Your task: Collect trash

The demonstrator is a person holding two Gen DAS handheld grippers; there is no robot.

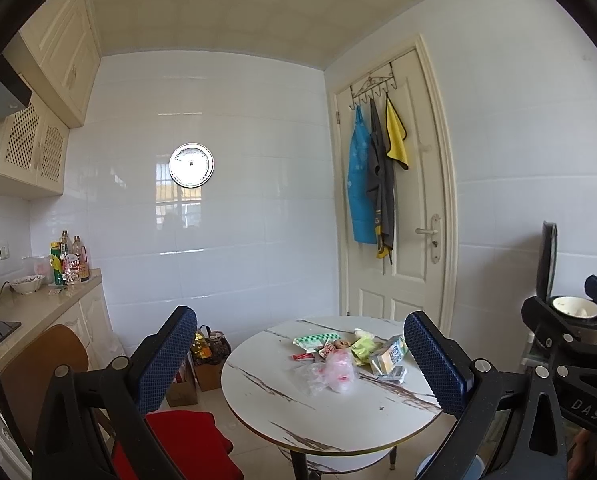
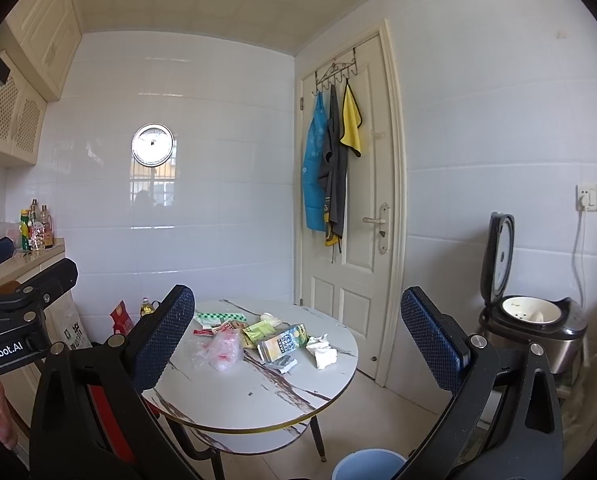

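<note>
Both grippers, left (image 1: 298, 364) and right (image 2: 294, 336), hang spread wide and empty, well short of the table (image 2: 258, 396). The trash (image 2: 258, 340) is piled mid-table, bin (image 2: 368, 465) on the near floor. I'd pinch the crumpled tissue (image 2: 321, 354) on the right first, low and square, since it sits apart.

Left gripper (image 1: 300, 360): black frame of angled struts, silver round screw heads at the pivots. Fingers (image 1: 166, 354) faced with dark blue pads in a fine dimpled grid. Right gripper (image 2: 298, 338): same build — black links, silver screws, blue textured fingers (image 2: 162, 338). Seen from the left wrist view, the right unit's black body carries white lettering "DAS". Seen from the right wrist view, the left unit's body reads "enRobot.AI" in white — first letters cut off.
</note>
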